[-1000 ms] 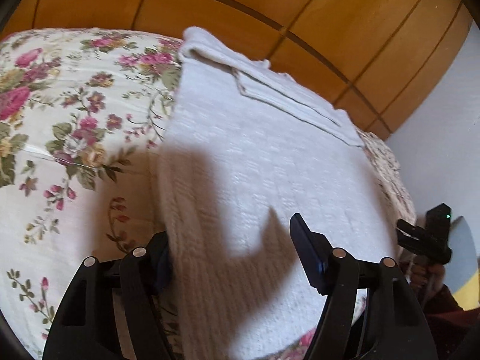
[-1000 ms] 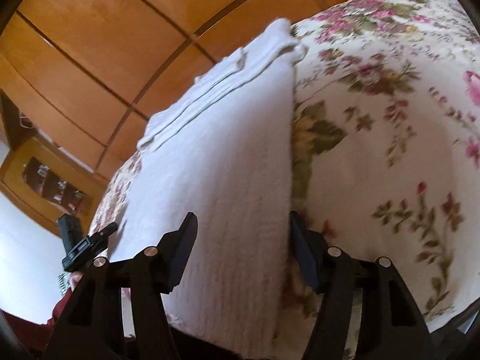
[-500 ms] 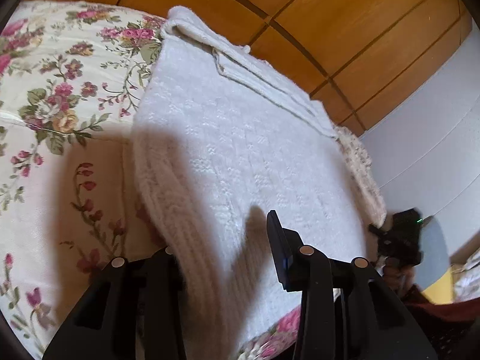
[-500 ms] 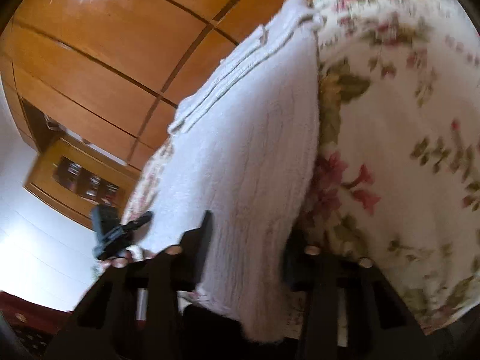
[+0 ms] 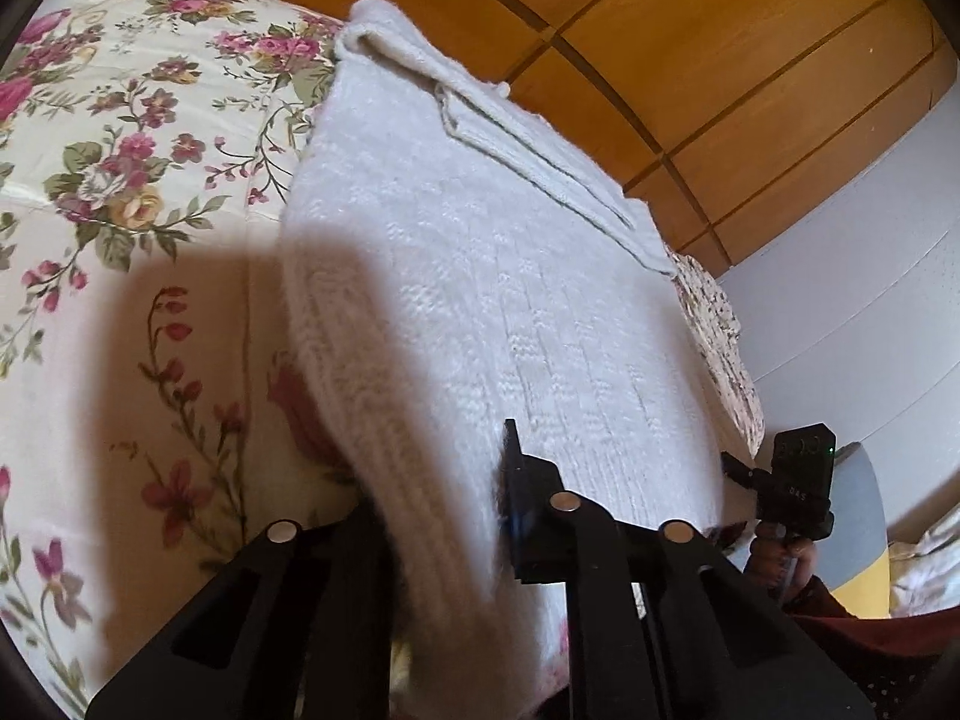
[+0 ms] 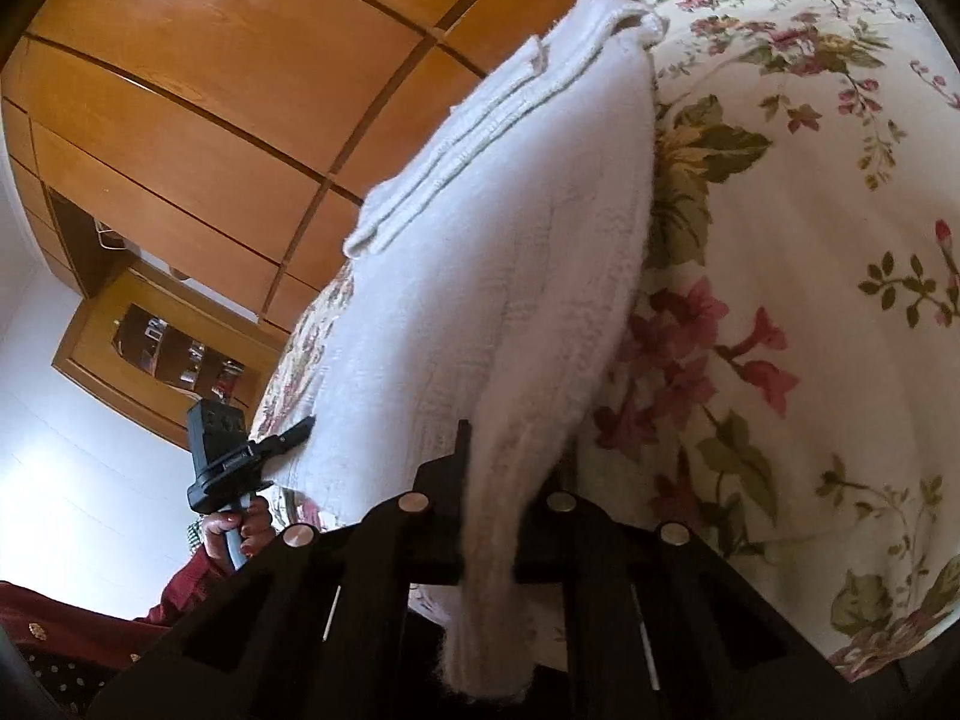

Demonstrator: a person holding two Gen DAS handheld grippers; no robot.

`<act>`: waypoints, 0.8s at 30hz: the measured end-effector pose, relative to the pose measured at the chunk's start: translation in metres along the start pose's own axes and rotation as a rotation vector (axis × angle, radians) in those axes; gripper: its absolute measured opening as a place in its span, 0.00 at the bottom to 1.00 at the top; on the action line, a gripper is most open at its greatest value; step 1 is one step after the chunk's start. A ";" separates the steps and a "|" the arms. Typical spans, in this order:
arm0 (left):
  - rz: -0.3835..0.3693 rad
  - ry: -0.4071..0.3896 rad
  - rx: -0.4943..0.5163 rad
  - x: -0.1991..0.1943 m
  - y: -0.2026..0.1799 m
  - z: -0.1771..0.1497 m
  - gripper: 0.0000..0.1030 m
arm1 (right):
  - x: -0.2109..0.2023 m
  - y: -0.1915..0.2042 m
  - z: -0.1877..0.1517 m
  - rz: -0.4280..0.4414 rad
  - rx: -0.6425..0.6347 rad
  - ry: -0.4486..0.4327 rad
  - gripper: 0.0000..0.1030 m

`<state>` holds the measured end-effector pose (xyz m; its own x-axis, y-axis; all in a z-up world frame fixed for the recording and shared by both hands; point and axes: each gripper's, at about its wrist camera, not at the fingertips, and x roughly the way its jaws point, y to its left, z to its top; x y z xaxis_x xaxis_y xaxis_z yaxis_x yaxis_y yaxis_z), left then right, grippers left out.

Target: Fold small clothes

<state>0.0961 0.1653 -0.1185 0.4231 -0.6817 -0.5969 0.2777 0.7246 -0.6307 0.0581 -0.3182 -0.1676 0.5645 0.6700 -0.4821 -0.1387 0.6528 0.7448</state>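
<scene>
A white knitted garment (image 5: 480, 276) lies flat on the floral bedspread (image 5: 120, 180), with a folded part across its far end (image 5: 510, 120). My left gripper (image 5: 441, 480) is closing its jaws, and the near left corner of the garment is pinched between them. In the right wrist view the same garment (image 6: 510, 252) runs away from me. My right gripper (image 6: 510, 456) is closing its jaws on the near right corner, and fabric hangs down between its fingers. Each gripper also shows small in the other's view, at the garment's near edge.
Wooden wardrobe panels (image 5: 660, 30) stand behind the bed. A pale wall (image 5: 870, 300) is on the right. A wooden glass-fronted cabinet (image 6: 162, 348) hangs on the wall at left. A hand (image 6: 234, 528) with a dark red sleeve holds the left gripper's handle. The floral bedspread (image 6: 810, 240) spreads wide beside the garment.
Both grippers' jaws have come together from wide open onto the garment's near corners. Both views have tilted a little and the fabric bunches between the fingers.
</scene>
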 end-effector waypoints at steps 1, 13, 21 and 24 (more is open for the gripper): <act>-0.003 -0.008 0.004 -0.003 -0.002 -0.001 0.10 | -0.002 0.002 0.001 0.016 -0.008 -0.004 0.07; -0.144 -0.163 0.070 -0.050 -0.046 -0.004 0.05 | -0.035 0.044 0.013 0.233 -0.098 -0.132 0.06; -0.232 -0.211 0.164 -0.085 -0.088 -0.016 0.05 | -0.078 0.049 0.015 0.325 -0.100 -0.211 0.06; -0.273 -0.223 0.137 -0.098 -0.092 -0.024 0.05 | -0.095 0.051 0.011 0.348 -0.111 -0.229 0.06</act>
<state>0.0087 0.1634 -0.0137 0.4907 -0.8240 -0.2833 0.5127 0.5360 -0.6707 0.0063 -0.3525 -0.0784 0.6329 0.7695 -0.0862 -0.4329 0.4439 0.7845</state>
